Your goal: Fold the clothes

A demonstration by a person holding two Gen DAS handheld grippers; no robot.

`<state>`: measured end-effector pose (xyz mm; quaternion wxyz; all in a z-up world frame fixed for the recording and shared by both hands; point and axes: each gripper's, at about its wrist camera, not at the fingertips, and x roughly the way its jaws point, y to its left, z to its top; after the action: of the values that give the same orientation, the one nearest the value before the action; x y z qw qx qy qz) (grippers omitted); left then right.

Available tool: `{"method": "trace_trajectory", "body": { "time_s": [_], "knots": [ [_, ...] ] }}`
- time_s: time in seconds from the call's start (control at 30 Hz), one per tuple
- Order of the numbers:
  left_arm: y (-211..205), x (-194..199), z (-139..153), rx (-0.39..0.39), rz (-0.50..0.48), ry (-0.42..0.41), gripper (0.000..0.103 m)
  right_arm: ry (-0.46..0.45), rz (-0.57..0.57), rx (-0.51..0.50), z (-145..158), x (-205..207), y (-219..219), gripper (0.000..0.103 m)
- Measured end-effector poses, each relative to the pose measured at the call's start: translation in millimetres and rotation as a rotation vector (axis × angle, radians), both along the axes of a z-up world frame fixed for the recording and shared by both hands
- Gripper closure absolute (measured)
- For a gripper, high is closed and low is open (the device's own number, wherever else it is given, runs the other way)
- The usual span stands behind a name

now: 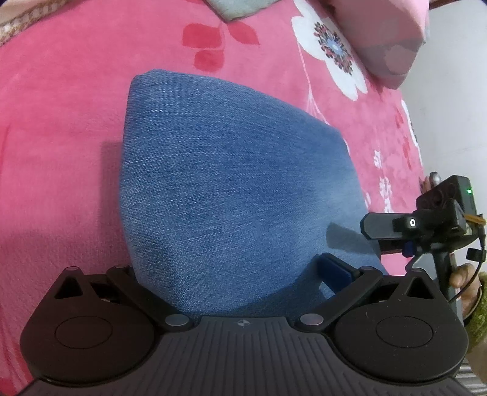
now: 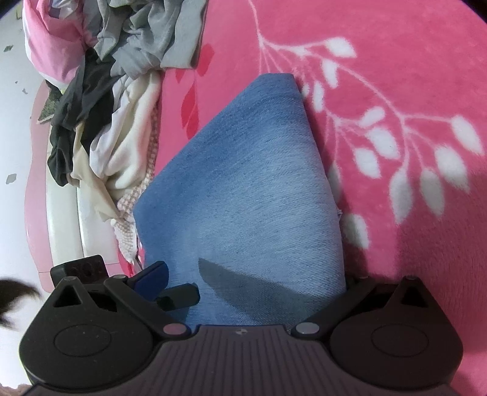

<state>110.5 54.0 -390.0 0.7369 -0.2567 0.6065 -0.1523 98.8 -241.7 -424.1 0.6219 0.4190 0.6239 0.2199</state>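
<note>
A folded blue denim garment (image 1: 231, 170) lies on the pink floral blanket (image 1: 61, 121). Its near edge runs in between the wide-spread fingers of my left gripper (image 1: 231, 274), which is open. The right blue pad (image 1: 334, 272) rests on the denim, and the cloth hides the left finger. At the garment's right edge, a hand (image 1: 462, 274) holds my right gripper (image 1: 380, 227). In the right wrist view the same denim (image 2: 258, 189) fills the space between the spread fingers of my right gripper (image 2: 252, 283), also open. Its left blue pad (image 2: 152, 278) shows; its right finger is under the cloth.
A heap of unfolded grey, black and cream clothes (image 2: 115, 100) sits at the blanket's left edge, touching the denim's corner. A pink pillow (image 1: 392, 36) and a grey cloth (image 1: 240, 7) lie at the far side. The bed's pink and white edge (image 2: 57, 198) drops to a pale floor.
</note>
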Motion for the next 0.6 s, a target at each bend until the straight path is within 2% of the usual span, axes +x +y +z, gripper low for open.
{"method": "trace_trajectory", "body": {
  "time_s": [0.6],
  "knots": [
    [1.2, 4.4, -1.5, -0.007, 0.032, 0.024, 0.0, -0.03, 0.0, -0.038, 1.7, -3.0, 5.4, 0.0]
  ]
}}
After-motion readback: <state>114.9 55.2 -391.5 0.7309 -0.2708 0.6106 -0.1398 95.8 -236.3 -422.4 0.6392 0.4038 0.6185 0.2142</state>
